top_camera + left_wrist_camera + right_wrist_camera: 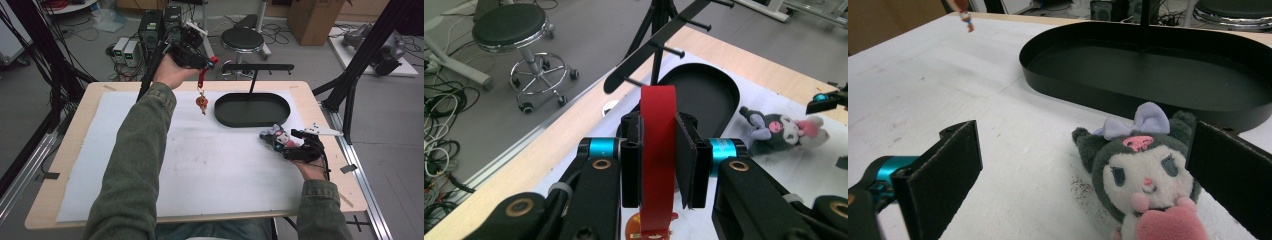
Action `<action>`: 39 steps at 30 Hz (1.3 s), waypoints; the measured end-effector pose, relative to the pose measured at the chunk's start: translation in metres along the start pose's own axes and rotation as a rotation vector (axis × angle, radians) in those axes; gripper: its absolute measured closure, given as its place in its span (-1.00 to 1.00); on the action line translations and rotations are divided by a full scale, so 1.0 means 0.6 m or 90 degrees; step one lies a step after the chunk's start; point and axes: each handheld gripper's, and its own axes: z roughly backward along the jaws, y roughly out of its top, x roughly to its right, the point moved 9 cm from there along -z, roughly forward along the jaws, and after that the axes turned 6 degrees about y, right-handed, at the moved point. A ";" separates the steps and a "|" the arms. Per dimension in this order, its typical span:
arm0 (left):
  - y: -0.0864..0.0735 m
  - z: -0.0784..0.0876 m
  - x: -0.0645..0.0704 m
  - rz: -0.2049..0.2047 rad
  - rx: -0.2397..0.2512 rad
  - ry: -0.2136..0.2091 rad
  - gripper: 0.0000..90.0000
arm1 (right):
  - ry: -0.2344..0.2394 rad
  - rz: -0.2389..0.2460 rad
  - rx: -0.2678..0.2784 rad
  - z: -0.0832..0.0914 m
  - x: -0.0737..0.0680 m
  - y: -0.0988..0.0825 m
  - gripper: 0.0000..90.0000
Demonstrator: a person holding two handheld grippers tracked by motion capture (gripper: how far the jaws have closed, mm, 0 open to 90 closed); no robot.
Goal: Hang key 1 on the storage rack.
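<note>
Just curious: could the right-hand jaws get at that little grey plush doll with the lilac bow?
Probably yes: the right gripper stands open, the grey plush doll lies between its jaws, unobstructed.

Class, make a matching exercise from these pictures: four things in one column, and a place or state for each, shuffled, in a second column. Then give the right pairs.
Things:
1. red strap
2. plush toy
3. black tray
4. stool

Places or states:
A. on the floor beyond the table
B. lying on the white mat between the open fingers of the right gripper
C. empty, at the far side of the table
D. clamped in the left gripper, a charm hanging below it

Pairs: 1-D, 2-B, 3-C, 4-A
</note>
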 end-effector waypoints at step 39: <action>0.105 -0.134 0.036 0.016 0.040 0.032 0.66 | -0.003 0.020 -0.027 -0.007 0.003 -0.008 -0.98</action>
